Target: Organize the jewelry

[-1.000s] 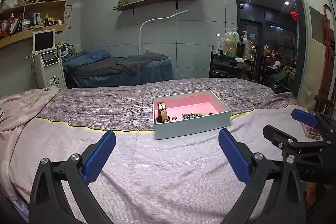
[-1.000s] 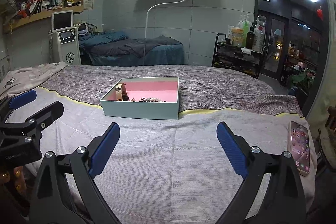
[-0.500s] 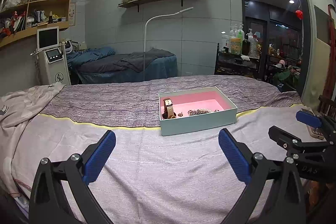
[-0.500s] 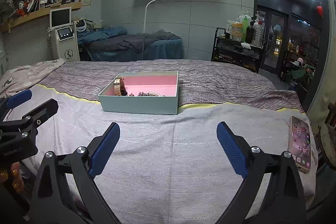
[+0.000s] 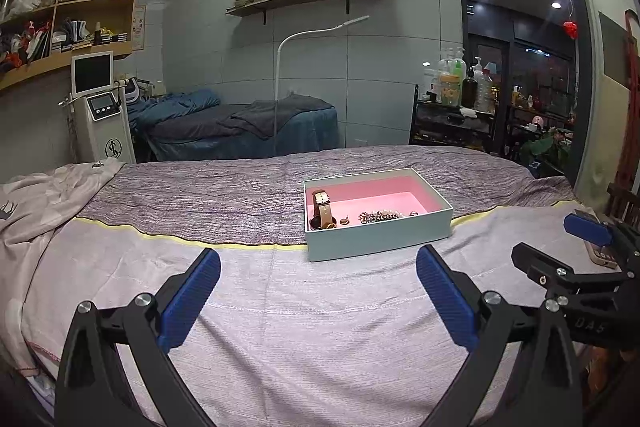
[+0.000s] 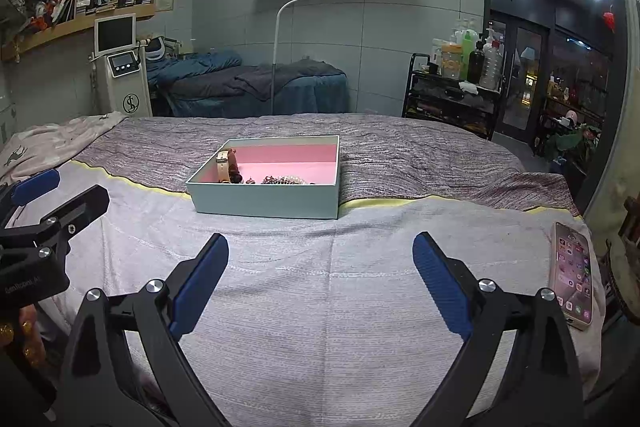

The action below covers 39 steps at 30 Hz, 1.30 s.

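A pale green box [image 5: 380, 235] with a pink lining sits on the bed ahead of both grippers; it also shows in the right wrist view [image 6: 264, 201]. Inside lie a tan-strapped watch [image 5: 322, 213], a beaded bracelet [image 5: 379, 217] and small pieces. In the right wrist view the watch [image 6: 224, 167] stands at the box's left end and the bracelet [image 6: 280, 180] lies beside it. My left gripper [image 5: 318, 293] is open and empty, short of the box. My right gripper [image 6: 320, 283] is open and empty, short of the box.
A pink smartphone [image 6: 572, 279] lies at the bed's right edge. The bed has a grey cover [image 6: 320, 307] near me and a purple striped blanket [image 6: 400, 151] behind. A floor lamp [image 5: 280, 87], a treatment machine [image 5: 102, 115] and a bottle cart [image 5: 452, 115] stand beyond.
Both grippers have tilted and drawn back slightly, so the box sits a little higher and farther in view. Both stay open and empty.
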Tool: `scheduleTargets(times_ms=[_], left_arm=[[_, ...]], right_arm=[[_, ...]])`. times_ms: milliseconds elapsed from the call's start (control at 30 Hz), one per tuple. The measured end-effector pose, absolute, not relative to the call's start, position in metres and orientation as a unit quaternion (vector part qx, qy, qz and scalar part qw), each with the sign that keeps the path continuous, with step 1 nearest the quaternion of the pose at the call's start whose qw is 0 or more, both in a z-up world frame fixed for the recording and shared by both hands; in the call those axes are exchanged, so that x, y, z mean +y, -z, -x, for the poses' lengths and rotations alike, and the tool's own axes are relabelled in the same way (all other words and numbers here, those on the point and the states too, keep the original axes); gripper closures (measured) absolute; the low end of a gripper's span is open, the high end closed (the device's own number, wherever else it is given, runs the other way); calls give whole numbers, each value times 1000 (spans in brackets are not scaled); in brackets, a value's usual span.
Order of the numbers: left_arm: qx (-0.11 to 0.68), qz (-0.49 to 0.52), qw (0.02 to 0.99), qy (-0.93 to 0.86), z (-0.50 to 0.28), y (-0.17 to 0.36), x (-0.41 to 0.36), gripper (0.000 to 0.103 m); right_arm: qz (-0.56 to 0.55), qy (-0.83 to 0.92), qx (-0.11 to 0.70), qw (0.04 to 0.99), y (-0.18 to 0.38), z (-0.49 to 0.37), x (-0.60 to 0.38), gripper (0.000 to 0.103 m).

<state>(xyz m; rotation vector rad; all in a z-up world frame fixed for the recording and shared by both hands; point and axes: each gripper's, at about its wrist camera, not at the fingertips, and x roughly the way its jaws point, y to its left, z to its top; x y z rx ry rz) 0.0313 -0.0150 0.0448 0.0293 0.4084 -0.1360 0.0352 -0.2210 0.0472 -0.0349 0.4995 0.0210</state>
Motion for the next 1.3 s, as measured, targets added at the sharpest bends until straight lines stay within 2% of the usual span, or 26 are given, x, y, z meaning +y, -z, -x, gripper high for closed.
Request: scheduleTargets(times_ms=[1300], left_arm=[[216,-8,975,59,-35,-41,-15,6]], right_arm=[[17,-10,253,967,-46,-38,-220,11]])
